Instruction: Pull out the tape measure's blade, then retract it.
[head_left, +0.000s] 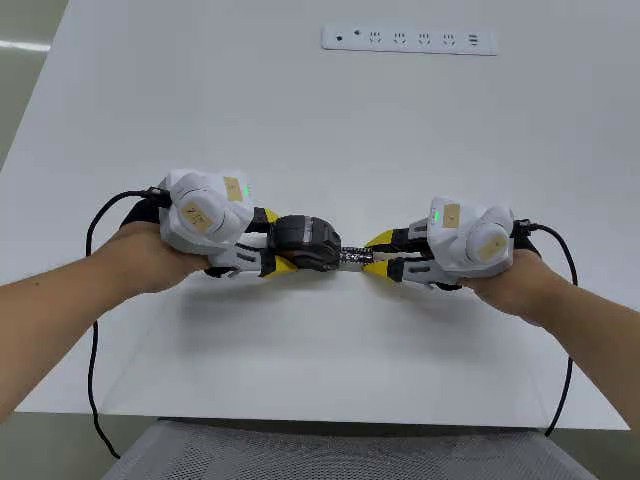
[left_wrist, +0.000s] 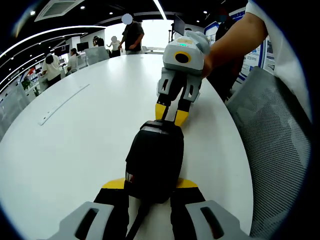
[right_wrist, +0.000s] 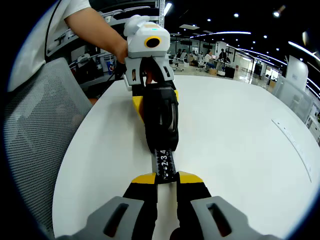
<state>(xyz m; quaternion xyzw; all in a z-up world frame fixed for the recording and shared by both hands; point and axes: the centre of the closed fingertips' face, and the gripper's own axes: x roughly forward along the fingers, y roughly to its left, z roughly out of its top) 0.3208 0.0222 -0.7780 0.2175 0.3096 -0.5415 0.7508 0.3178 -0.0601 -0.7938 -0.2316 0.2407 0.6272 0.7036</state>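
A black tape measure (head_left: 305, 243) is held just above the white table (head_left: 300, 120). My left gripper (head_left: 277, 247) is shut on its case (left_wrist: 154, 160), with the yellow-tipped fingers (left_wrist: 114, 184) on both sides. A short length of black blade (right_wrist: 165, 162) with white numbers sticks out of the case (right_wrist: 161, 116). My right gripper (right_wrist: 164, 177) is shut on the blade's end; in the head view it (head_left: 376, 253) faces the left one across the short blade (head_left: 352, 258). In the left gripper view the right gripper (left_wrist: 169, 113) sits just beyond the case.
A white power strip (head_left: 409, 39) lies at the table's far side. Black cables (head_left: 92, 330) trail from both grippers over the near edge. A grey mesh chair (head_left: 330, 452) sits below the front edge. People stand far off (left_wrist: 131, 34) beyond the table.
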